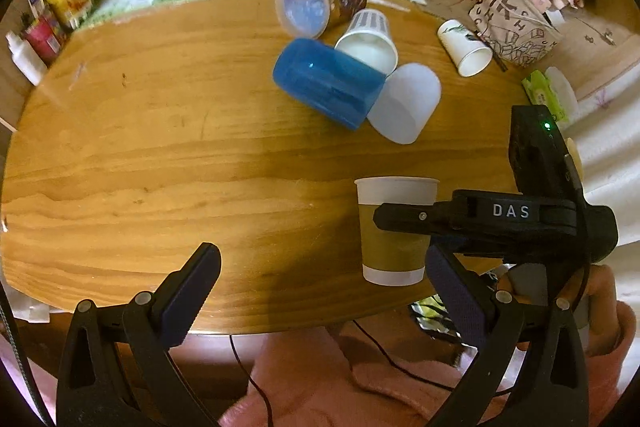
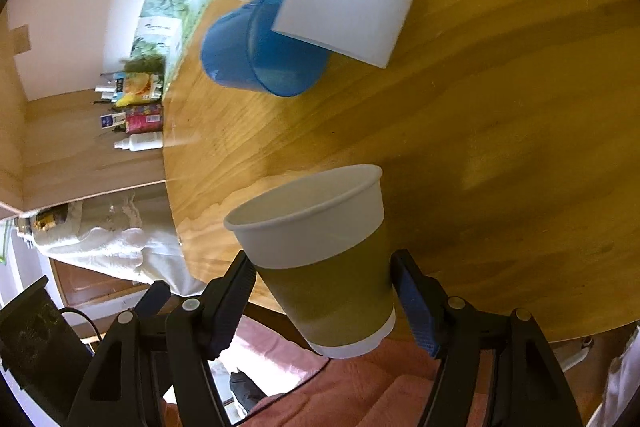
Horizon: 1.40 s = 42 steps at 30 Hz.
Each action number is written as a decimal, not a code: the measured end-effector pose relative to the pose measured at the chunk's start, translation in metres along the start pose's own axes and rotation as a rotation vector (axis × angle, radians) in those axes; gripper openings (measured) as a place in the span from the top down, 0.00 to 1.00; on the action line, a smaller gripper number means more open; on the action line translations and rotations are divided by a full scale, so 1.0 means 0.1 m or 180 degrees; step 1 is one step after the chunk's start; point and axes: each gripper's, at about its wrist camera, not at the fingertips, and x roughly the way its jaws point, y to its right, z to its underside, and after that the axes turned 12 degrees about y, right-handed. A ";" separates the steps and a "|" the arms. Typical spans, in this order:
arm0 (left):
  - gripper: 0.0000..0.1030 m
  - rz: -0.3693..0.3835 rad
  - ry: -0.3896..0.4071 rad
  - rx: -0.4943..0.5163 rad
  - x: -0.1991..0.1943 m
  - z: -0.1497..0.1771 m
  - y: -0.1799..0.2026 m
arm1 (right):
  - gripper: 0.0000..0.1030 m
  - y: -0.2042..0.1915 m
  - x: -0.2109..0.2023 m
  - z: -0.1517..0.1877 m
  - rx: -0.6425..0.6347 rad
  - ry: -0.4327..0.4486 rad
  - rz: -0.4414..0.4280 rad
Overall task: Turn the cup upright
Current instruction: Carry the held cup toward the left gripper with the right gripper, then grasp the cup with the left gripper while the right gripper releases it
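Note:
A white paper cup with a brown sleeve [image 1: 394, 231] stands upright near the front edge of the round wooden table [image 1: 160, 131]. My right gripper [image 2: 324, 291] is shut on the brown-sleeved cup [image 2: 324, 259], one finger on each side of the sleeve; in the left wrist view one right finger [image 1: 404, 217] crosses the cup's front. My left gripper [image 1: 320, 279] is open and empty, low at the table's front edge, left of the cup.
Several cups lie on their sides at the back: a blue one [image 1: 328, 87], a frosted white one [image 1: 404, 103], a striped paper one [image 1: 368, 41], a brown one [image 1: 316, 7] and a small white one [image 1: 466, 49]. Bottles [image 1: 44, 19] stand at the left, a bag [image 1: 512, 23] at the right.

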 end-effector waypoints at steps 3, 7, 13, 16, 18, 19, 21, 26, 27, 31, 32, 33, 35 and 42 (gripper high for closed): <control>0.01 0.0008 -0.0114 -0.0037 0.10 -0.06 -0.07 | 0.31 0.00 0.04 -0.03 0.0035 -0.0028 0.0077; 0.01 0.0087 -0.0206 -0.0103 0.22 -0.17 -0.15 | 0.31 -0.02 0.06 -0.05 0.0050 -0.0046 0.0152; 0.01 0.0210 -0.0354 -0.0192 0.35 -0.29 -0.21 | 0.31 -0.05 0.09 -0.05 0.0036 -0.0084 0.0273; 0.01 0.0247 -0.0425 -0.0190 0.40 -0.31 -0.22 | 0.30 -0.06 0.07 -0.03 0.0013 -0.0073 0.0305; 0.01 0.0275 -0.0467 -0.0221 0.43 -0.32 -0.22 | 0.28 -0.06 0.06 -0.02 0.0012 -0.0068 0.0306; 0.01 0.0280 -0.0480 -0.0235 0.44 -0.33 -0.22 | 0.28 -0.05 0.05 -0.02 0.0012 -0.0062 0.0313; 0.01 0.0294 -0.0514 -0.0261 0.46 -0.33 -0.22 | 0.28 -0.05 0.03 0.00 -0.0007 -0.0052 0.0329; 0.01 0.0337 -0.0597 -0.0342 0.51 -0.35 -0.18 | 0.27 -0.05 -0.05 0.04 -0.0080 -0.0024 0.0345; 0.01 0.0362 -0.0620 -0.0358 0.52 -0.34 -0.15 | 0.27 -0.05 -0.08 0.05 -0.0111 -0.0005 0.0357; 0.01 0.0387 -0.0689 -0.0341 0.56 -0.31 -0.04 | 0.27 -0.05 -0.16 0.10 -0.0198 0.0022 0.0372; 0.01 0.0396 -0.0699 -0.0335 0.57 -0.31 -0.02 | 0.26 -0.05 -0.17 0.12 -0.0221 0.0026 0.0384; 0.01 0.0416 -0.0720 -0.0333 0.59 -0.30 0.02 | 0.26 -0.06 -0.18 0.13 -0.0234 0.0031 0.0387; 0.01 0.0438 -0.0754 -0.0336 0.62 -0.29 0.08 | 0.26 -0.05 -0.22 0.16 -0.0275 0.0037 0.0386; 0.01 0.0459 -0.0872 -0.0359 0.75 -0.24 0.20 | 0.26 -0.01 -0.34 0.28 -0.0524 0.0059 0.0504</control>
